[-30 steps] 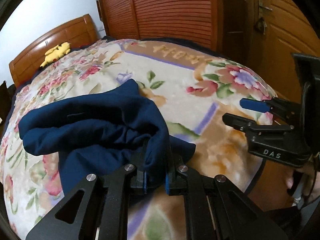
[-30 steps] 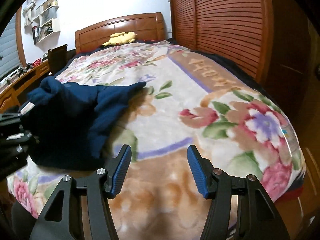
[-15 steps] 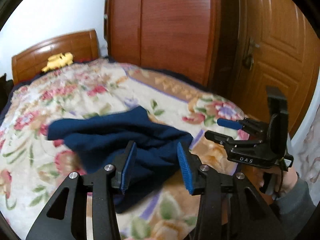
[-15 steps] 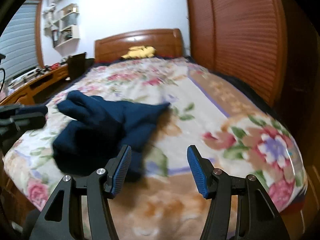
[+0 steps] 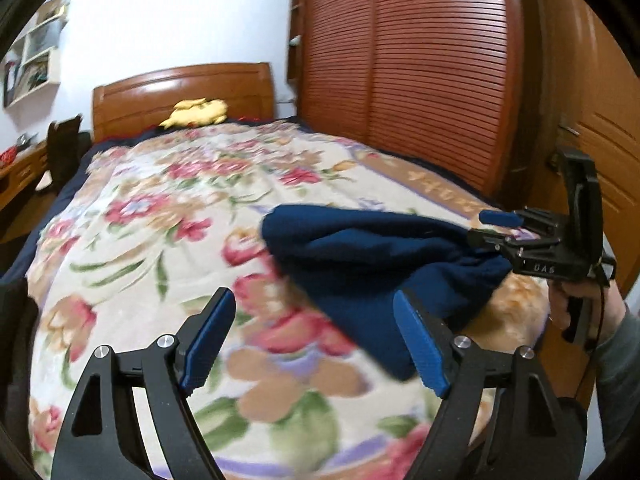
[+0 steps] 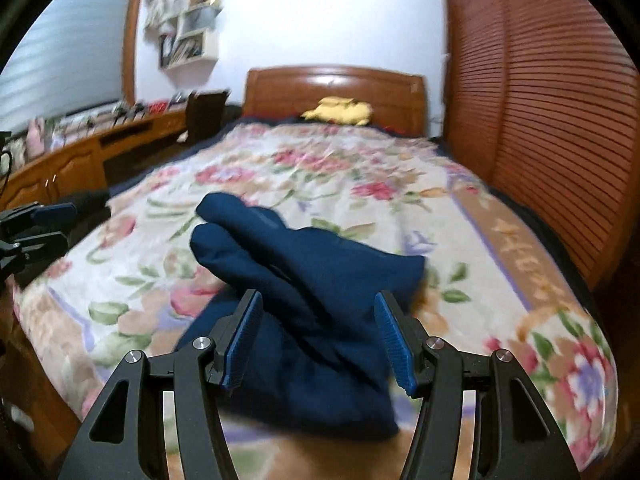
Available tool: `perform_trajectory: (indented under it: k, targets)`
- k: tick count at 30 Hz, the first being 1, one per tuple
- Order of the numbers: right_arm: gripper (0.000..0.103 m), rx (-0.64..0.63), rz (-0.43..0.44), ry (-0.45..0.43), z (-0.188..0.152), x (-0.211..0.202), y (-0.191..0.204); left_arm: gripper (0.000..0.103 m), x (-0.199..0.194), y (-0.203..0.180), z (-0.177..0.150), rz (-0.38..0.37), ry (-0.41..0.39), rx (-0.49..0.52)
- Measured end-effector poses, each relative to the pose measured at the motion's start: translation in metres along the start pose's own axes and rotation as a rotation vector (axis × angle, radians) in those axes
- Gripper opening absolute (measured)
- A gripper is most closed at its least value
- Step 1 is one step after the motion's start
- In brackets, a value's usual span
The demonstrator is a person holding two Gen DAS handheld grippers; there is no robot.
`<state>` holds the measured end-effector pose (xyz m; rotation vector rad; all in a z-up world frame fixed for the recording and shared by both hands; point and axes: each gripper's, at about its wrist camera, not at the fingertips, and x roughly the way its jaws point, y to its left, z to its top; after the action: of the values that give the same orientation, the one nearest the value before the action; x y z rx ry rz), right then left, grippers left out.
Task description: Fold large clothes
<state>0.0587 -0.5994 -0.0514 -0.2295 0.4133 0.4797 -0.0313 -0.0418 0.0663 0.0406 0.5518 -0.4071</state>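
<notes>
A dark blue garment (image 5: pixel 372 264) lies bunched on the floral bedspread (image 5: pixel 160 216) near the foot of the bed. It also shows in the right wrist view (image 6: pixel 316 300). My left gripper (image 5: pixel 316 344) is open and empty, to the left of the garment. My right gripper (image 6: pixel 320 344) is open, its jaws standing on either side of the garment's near folds. In the left wrist view the right gripper (image 5: pixel 496 226) sits at the garment's right end. In the right wrist view the left gripper (image 6: pixel 40 224) is at the far left, apart from the cloth.
A yellow plush toy (image 6: pixel 340 110) lies at the wooden headboard (image 6: pixel 336 88). A slatted wardrobe (image 6: pixel 540 120) runs along the bed's right side. A wooden desk with clutter (image 6: pixel 80 148) stands on the left. A door (image 5: pixel 600 128) is at the right.
My left gripper let go of the garment, opened wide and drew back to the left. My right gripper moved in over the garment. The garment dropped onto the bed.
</notes>
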Motion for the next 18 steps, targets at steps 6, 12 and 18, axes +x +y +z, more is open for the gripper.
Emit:
perform_trajectory:
  k: [6,12,18]
  targets:
    - [0.078,-0.146,0.033,0.039,0.046,0.051,0.049,0.082,0.015,0.048,-0.019,0.044,0.024,-0.017]
    - [0.082,-0.261,0.104,0.067,0.051,0.078,0.080,0.082,0.028,0.076,-0.033,0.044,0.040,-0.026]
    - [0.031,-0.365,-0.006,0.184,0.070,0.118,0.074,0.082,0.042,0.077,-0.033,0.025,0.042,0.000]
